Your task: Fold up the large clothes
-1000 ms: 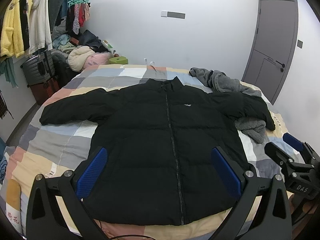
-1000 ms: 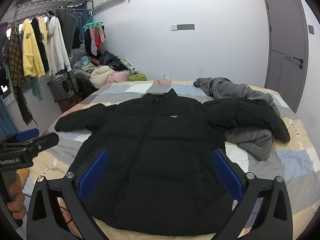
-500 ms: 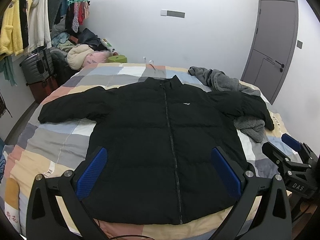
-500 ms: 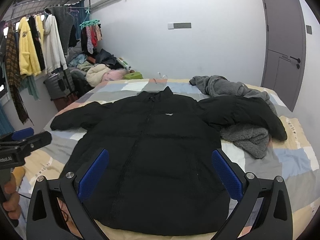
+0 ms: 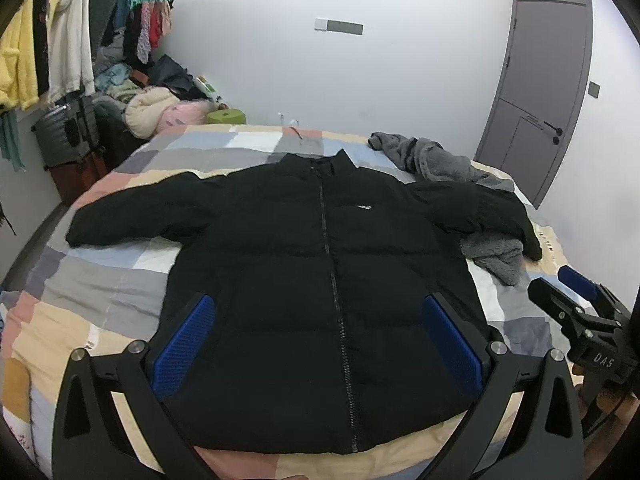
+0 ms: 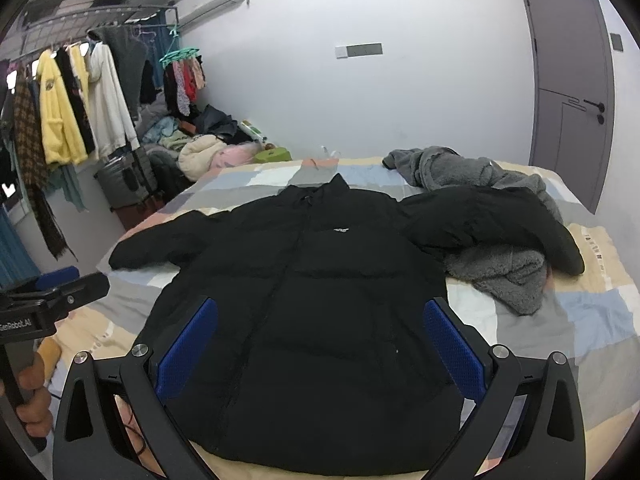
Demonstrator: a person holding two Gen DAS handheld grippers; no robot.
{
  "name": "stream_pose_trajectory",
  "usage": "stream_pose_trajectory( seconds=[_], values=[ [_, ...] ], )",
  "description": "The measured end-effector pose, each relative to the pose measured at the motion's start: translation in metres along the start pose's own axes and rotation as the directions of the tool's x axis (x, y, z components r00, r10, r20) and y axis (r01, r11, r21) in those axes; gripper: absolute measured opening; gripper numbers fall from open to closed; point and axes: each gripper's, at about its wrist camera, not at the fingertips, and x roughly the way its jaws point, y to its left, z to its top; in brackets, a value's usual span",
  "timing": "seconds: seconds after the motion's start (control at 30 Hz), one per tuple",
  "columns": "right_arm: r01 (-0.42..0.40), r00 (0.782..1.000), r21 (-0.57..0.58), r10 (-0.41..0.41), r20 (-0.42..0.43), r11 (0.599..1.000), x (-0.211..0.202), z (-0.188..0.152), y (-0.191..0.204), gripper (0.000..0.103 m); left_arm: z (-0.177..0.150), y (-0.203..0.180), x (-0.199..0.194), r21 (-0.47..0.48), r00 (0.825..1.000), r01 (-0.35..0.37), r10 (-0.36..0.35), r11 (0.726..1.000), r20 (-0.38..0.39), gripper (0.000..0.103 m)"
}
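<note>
A black puffer jacket (image 5: 320,280) lies front up and zipped on a bed (image 5: 100,304) covered with a patchwork quilt of grey, peach, blue and white blocks. Its collar points toward the far wall and its hem lies near the bed's near edge. Seen from the cameras, the sleeve on the left stretches flat across the quilt, while the sleeve on the right lies over a grey fleece garment (image 6: 500,276) heaped near that side of the bed; part of the fleece shows beyond the sleeve and part on the near side of it. The left tongs (image 5: 318,340) hover above the lower part of the jacket with their blue pads spread wide, gripping nothing. The right tongs (image 6: 320,344) hang over the same lower part, likewise spread wide and gripping nothing. In the left wrist view the right tongs appear at the right edge, beside the bed; in the right wrist view the left tongs appear at the left edge, with the person's hand (image 6: 34,396) around the handle. Left of the bed, a clothes rack (image 6: 80,92) holds yellow, white and dark garments, with a suitcase (image 5: 62,142) beneath it and a pile of clothes (image 6: 200,148) in the corner. A grey door (image 5: 540,96) stands shut in the wall on the right.
</note>
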Motion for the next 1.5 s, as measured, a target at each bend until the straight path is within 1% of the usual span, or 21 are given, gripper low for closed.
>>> stream_pose_trajectory(
  seconds=[0.07, 0.13, 0.2, 0.3, 0.37, 0.5, 0.57, 0.67, 0.77, 0.87, 0.97, 1.0, 1.03, 1.07, 1.1, 1.13, 1.23, 1.3, 1.33, 1.37, 1.5],
  values=[
    [0.016, 1.000, 0.005, -0.016, 0.004, 1.000, 0.004, 0.002, -0.009, 0.103, 0.002, -0.001, 0.005, 0.007, 1.000, 0.018, -0.018, 1.000, -0.004, 0.103],
    [0.025, 1.000, 0.018, -0.025, 0.005, 1.000, 0.007, 0.004, -0.018, 0.103, 0.007, 0.000, 0.014, 0.034, 1.000, 0.007, -0.007, 0.999, -0.007, 0.103],
    [0.030, 0.999, 0.051, -0.032, 0.024, 0.998, 0.011, 0.006, -0.033, 0.103, 0.011, 0.002, 0.023, 0.059, 1.000, -0.015, 0.014, 0.998, 0.014, 0.103],
    [0.035, 0.998, 0.120, -0.041, 0.046, 0.992, 0.021, 0.011, -0.061, 0.103, 0.015, 0.010, 0.039, 0.068, 0.999, 0.000, -0.003, 0.998, 0.044, 0.103],
    [0.045, 0.997, 0.149, -0.053, 0.053, 0.988, 0.028, 0.016, -0.076, 0.103, 0.014, 0.017, 0.051, 0.050, 0.998, 0.004, -0.008, 0.999, 0.063, 0.103],
    [0.050, 0.993, 0.168, -0.066, 0.093, 0.985, 0.037, 0.038, -0.113, 0.103, 0.005, 0.033, 0.072, -0.005, 0.998, 0.036, -0.036, 0.999, 0.050, 0.103],
    [0.068, 0.990, 0.159, -0.087, 0.113, 0.985, 0.040, 0.049, -0.128, 0.103, 0.000, 0.040, 0.077, -0.018, 0.998, 0.034, -0.033, 0.999, 0.059, 0.103],
    [0.042, 0.988, 0.189, -0.069, 0.140, 0.981, 0.046, 0.063, -0.156, 0.103, -0.009, 0.049, 0.086, -0.027, 0.997, 0.019, -0.017, 0.999, 0.079, 0.103],
    [0.044, 0.970, 0.149, -0.078, 0.232, 0.988, 0.048, 0.070, -0.181, 0.103, -0.011, 0.060, 0.096, -0.082, 0.997, 0.065, -0.060, 0.995, 0.053, 0.103],
    [0.012, 0.967, 0.268, -0.079, 0.241, 0.963, 0.061, 0.070, -0.230, 0.102, -0.010, 0.066, 0.098, -0.130, 0.994, 0.098, -0.091, 0.987, 0.062, 0.103],
    [0.019, 0.969, 0.420, -0.119, 0.215, 0.907, 0.080, 0.059, -0.297, 0.102, -0.010, 0.064, 0.100, -0.136, 0.993, 0.091, -0.080, 0.986, 0.086, 0.103],
    [0.025, 0.971, 0.474, -0.134, 0.198, 0.880, 0.088, 0.051, -0.320, 0.102, -0.010, 0.062, 0.102, -0.137, 0.993, 0.089, -0.078, 0.987, 0.089, 0.103],
    [0.029, 0.972, 0.506, -0.144, 0.189, 0.862, 0.092, 0.046, -0.334, 0.101, -0.010, 0.061, 0.104, -0.137, 0.993, 0.090, -0.078, 0.986, 0.090, 0.103],
    [0.042, 0.972, 0.560, -0.164, 0.170, 0.827, 0.100, 0.034, -0.360, 0.101, -0.010, 0.059, 0.108, -0.135, 0.993, 0.089, -0.077, 0.987, 0.088, 0.103],
    [0.050, 0.971, 0.588, -0.176, 0.159, 0.808, 0.106, 0.026, -0.375, 0.101, -0.010, 0.059, 0.111, -0.130, 0.994, 0.084, -0.074, 0.988, 0.084, 0.103],
    [0.067, 0.970, 0.631, -0.199, 0.141, 0.773, 0.113, 0.014, -0.396, 0.101, -0.010, 0.056, 0.116, -0.124, 0.995, 0.075, -0.066, 0.989, 0.077, 0.103],
    [0.104, 0.967, 0.730, -0.240, 0.083, 0.675, 0.133, -0.022, -0.440, 0.101, -0.009, 0.050, 0.129, -0.122, 0.997, 0.065, -0.058, 0.990, 0.058, 0.103],
    [0.078, 0.965, 0.788, -0.245, 0.094, 0.610, 0.141, -0.042, -0.460, 0.101, -0.007, 0.048, 0.136, -0.124, 0.997, 0.067, -0.061, 0.990, 0.052, 0.103],
    [0.056, 0.964, 0.825, -0.247, 0.103, 0.562, 0.146, -0.055, -0.472, 0.101, -0.005, 0.045, 0.139, -0.122, 0.997, 0.063, -0.057, 0.991, 0.052, 0.103],
    [0.042, 0.963, 0.847, -0.248, 0.108, 0.530, 0.151, -0.062, -0.481, 0.101, -0.004, 0.044, 0.141, -0.120, 0.997, 0.060, -0.053, 0.991, 0.055, 0.103],
    [-0.046, 0.959, 0.880, -0.225, 0.171, 0.473, 0.173, -0.070, -0.512, 0.101, 0.003, 0.039, 0.147, -0.122, 0.997, 0.048, -0.039, 0.991, 0.074, 0.103]
  ],
)
